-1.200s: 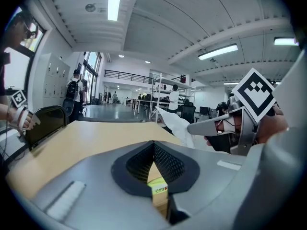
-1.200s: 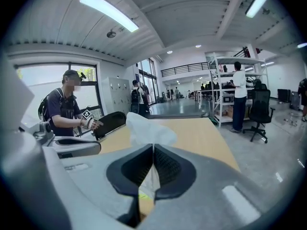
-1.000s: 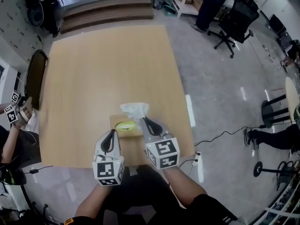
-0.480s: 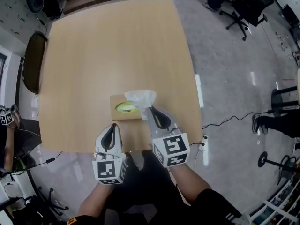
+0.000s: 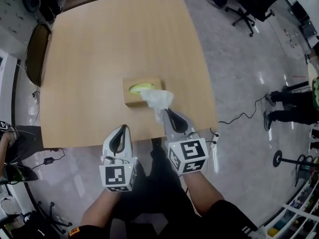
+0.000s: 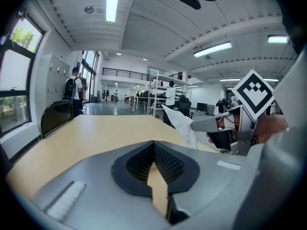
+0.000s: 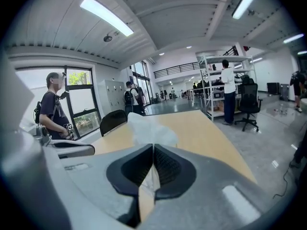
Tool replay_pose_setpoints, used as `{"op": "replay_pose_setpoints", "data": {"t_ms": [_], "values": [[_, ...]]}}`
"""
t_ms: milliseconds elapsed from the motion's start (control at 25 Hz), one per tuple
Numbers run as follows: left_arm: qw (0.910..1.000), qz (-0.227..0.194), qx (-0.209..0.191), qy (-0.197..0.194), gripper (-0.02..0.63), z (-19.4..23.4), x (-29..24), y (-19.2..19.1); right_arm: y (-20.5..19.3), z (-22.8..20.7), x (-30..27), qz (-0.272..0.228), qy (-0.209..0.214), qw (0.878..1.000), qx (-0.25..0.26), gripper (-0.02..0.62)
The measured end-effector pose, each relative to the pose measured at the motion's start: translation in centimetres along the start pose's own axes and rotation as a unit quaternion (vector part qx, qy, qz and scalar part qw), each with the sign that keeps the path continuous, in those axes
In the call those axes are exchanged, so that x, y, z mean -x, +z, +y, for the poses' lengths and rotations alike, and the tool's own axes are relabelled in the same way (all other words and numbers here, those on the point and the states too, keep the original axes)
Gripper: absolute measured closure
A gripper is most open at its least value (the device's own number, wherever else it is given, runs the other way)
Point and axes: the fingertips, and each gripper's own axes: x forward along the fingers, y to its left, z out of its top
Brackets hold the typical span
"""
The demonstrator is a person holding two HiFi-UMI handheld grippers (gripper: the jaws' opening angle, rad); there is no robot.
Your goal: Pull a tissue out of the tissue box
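My right gripper [image 5: 167, 112], just below and right of centre in the head view, had its jaws clamped on a white tissue [image 5: 157, 99]. The tissue reached up to the cardboard tissue box [image 5: 131, 98] at mid-frame on the wooden table [image 5: 99, 44]. I could not tell whether its far end was clear of the slot. My left gripper [image 5: 124, 129], lower left of centre, was closed on nothing.

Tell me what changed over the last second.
The right claw, shut on the tissue, drew back toward the person, dragging the tissue from above the tissue box to its near right corner. The left claw, shut and empty, drew back too, to the table's near edge. The box stayed put.
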Motion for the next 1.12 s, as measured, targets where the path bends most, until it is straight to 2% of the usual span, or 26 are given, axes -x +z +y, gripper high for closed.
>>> {"op": "replay_pose_setpoints", "data": {"t_ms": [160, 480, 880, 1120], "values": [[0.9991, -0.023, -0.009, -0.035, 0.588, -1.3, 3.9, 0.0, 0.2, 2.3, 4.5, -0.026, -0.029, 0.999, 0.013, 0.595], [0.9971, -0.053, 0.001, -0.054, 0.588, -2.8, 9.4, 0.2, -0.5, 5.9, 10.5, -0.029, -0.047, 0.998, 0.039, 0.595], [0.9956, -0.091, 0.0, -0.02, 0.588, -4.0, 12.8, 0.2, -0.7, 6.8, 13.9, -0.043, -0.017, 0.997, 0.057, 0.595], [0.9945, -0.104, -0.003, 0.004, 0.588, -6.9, 13.7, 0.4, -1.1, 5.3, 16.7, -0.052, 0.011, 0.997, 0.061, 0.595]]}}
